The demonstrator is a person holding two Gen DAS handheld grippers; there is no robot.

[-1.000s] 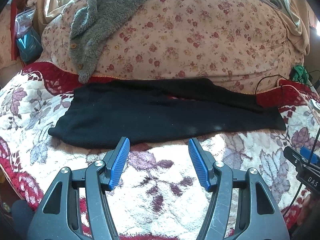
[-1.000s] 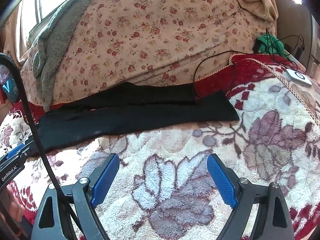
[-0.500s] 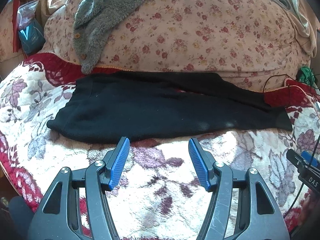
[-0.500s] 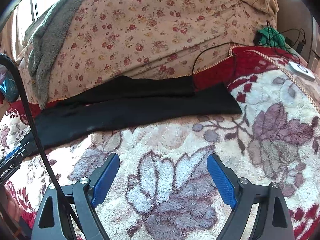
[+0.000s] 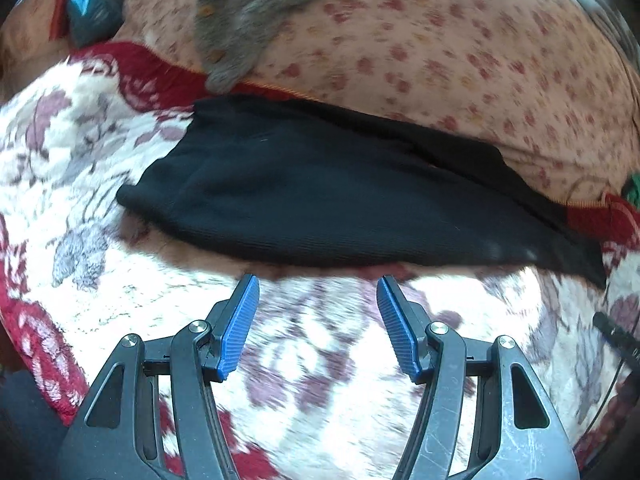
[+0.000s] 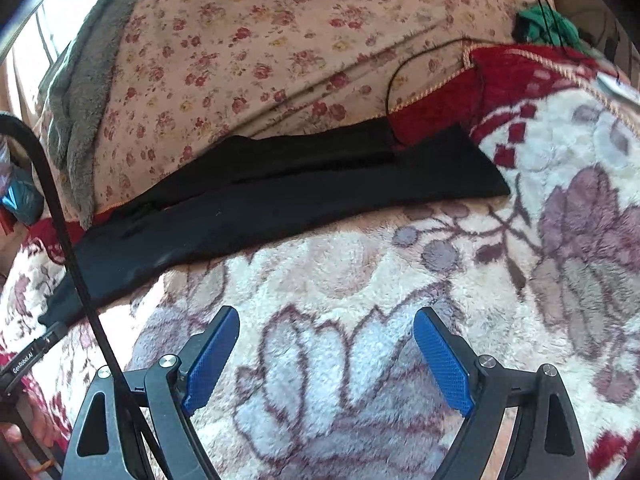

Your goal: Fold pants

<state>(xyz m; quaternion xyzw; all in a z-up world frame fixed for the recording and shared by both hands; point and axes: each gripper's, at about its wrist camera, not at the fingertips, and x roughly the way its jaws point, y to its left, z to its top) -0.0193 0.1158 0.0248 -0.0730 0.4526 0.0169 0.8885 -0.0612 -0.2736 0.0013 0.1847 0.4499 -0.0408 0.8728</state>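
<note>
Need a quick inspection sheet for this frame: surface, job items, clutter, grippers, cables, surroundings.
Surface: fleece blanket, cream with purple flowers and red border.
Job's things: black pants laid flat lengthwise, unfolded, far edge against the floral quilt.
Clutter: grey fleece garment draped on the quilt; green item at far right.
Grippers: left gripper open, empty, short of the pants' near edge; right gripper open, empty, over bare blanket.
Cables: thin black cable looping onto the pants' leg end.
Surroundings: teal bag at far left.
</note>
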